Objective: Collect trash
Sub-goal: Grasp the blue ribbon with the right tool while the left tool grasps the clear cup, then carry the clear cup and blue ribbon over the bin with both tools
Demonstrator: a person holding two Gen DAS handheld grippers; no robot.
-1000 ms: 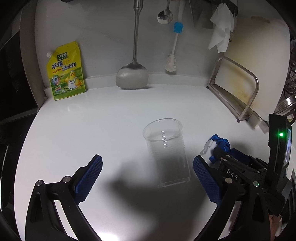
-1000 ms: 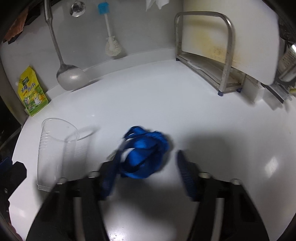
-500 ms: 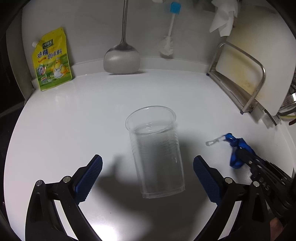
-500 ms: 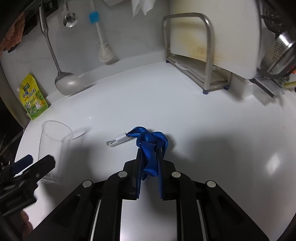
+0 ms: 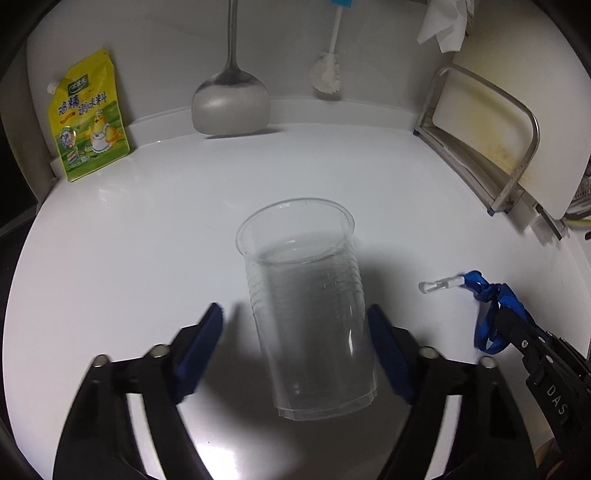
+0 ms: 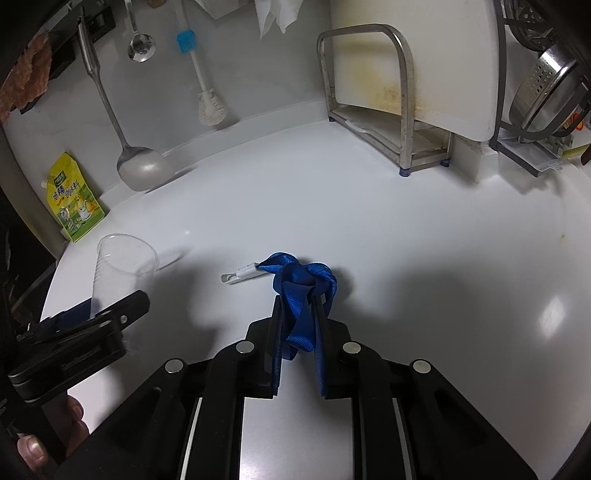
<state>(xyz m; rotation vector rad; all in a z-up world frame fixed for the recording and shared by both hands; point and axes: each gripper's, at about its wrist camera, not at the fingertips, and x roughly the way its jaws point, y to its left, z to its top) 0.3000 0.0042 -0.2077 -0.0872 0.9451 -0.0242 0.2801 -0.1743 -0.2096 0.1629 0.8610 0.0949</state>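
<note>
The white counter [image 6: 388, 229] is the largest thing and it carries all the others. At its far right side a white cutting board [image 6: 413, 59] stands in a steel rack [image 6: 402, 110], and a steel colander [image 6: 546, 88] hangs beside it. On the back wall hang a long ladle [image 5: 231, 99], a small spoon [image 6: 140, 46], a brush with a blue handle [image 6: 201, 85] and a white cloth [image 5: 443, 27]. A yellow seasoning pouch [image 5: 86, 118] leans on the wall at the far left corner.

The clear plastic cup [image 5: 308, 306] stands upright on the counter, near the left side. The left gripper [image 5: 295, 354] is partly open, with the cup between its two blue pads; the right pad looks touching the cup wall, and the left pad is apart from it. The pads are blurred, so I cannot tell the contact with certainty.

The blue lanyard [image 6: 301, 291] is bunched in a knot, to the right of the cup. The right gripper [image 6: 298, 325] is closed narrow on it, and the strap is pinched between the fingers. The white clip [image 6: 240, 275] at the end of the lanyard points toward the cup and lies near the counter surface.
</note>
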